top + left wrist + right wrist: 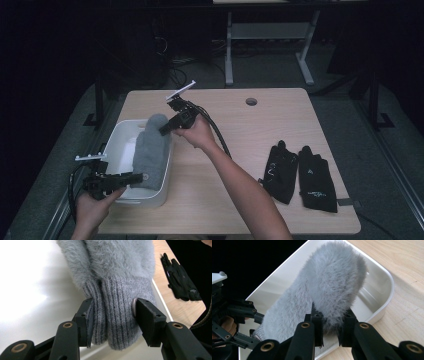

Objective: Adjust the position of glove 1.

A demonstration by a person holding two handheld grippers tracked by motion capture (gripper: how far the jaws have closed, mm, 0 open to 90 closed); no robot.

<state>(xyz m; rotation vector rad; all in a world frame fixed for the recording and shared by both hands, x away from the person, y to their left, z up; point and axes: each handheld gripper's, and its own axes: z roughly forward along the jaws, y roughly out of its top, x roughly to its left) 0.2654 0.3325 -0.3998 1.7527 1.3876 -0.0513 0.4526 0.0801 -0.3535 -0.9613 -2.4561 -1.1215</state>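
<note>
Stretching a grey fuzzy mitten (151, 150) over the white bin (117, 142), left hand-held gripper (134, 177) clamped on its ribbed cuff at the near edge, right hand-held gripper (164, 131) pinching its far tip, right forearm reaching diagonally leftward across the counter (240, 135).
</note>
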